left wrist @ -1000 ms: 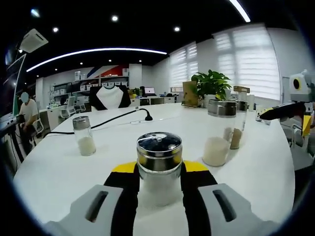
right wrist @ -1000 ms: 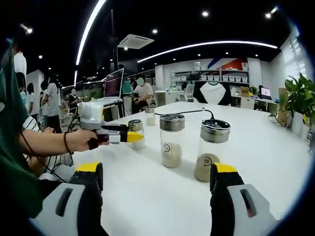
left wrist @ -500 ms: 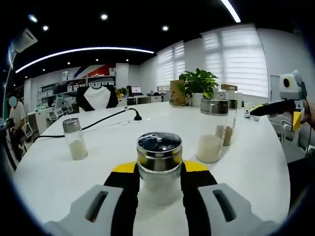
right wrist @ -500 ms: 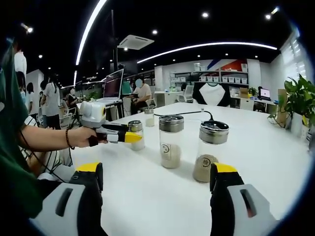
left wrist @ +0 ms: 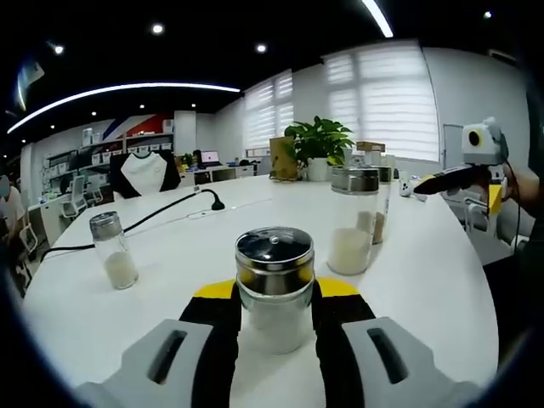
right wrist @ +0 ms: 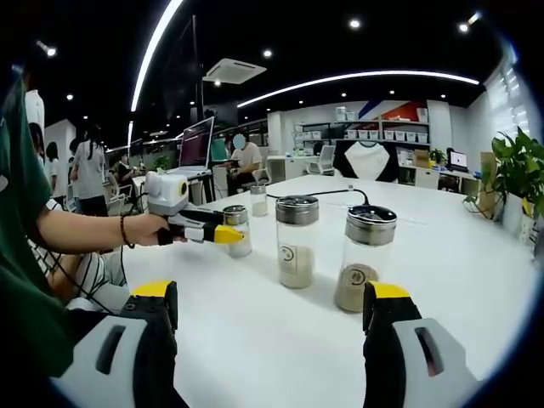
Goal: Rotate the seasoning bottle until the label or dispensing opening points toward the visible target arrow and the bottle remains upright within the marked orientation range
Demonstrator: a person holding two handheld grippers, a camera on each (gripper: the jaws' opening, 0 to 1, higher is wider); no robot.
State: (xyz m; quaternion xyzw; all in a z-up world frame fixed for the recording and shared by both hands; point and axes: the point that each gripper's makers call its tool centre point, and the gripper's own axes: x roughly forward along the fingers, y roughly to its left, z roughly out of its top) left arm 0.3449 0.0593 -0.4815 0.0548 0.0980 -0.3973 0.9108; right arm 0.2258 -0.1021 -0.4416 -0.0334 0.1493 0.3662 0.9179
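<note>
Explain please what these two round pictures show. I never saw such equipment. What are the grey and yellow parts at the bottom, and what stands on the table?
A person holds a hand-held gripping tool in each hand, and a fisheye camera rides on each one. The grey, black and yellow parts at the bottom are that tool's own two jaws.

In the left gripper view, the left tool has its jaws closed on a small seasoning bottle with a shiny metal lid, standing upright on the white table. The right gripper view looks from the other hand: its right tool is open and holds nothing. There the person's hand and the left tool appear from the side.

Other glass bottles stand on the table: two tall jars partly filled with powder, and a small shaker. A black cable lies further back.
</note>
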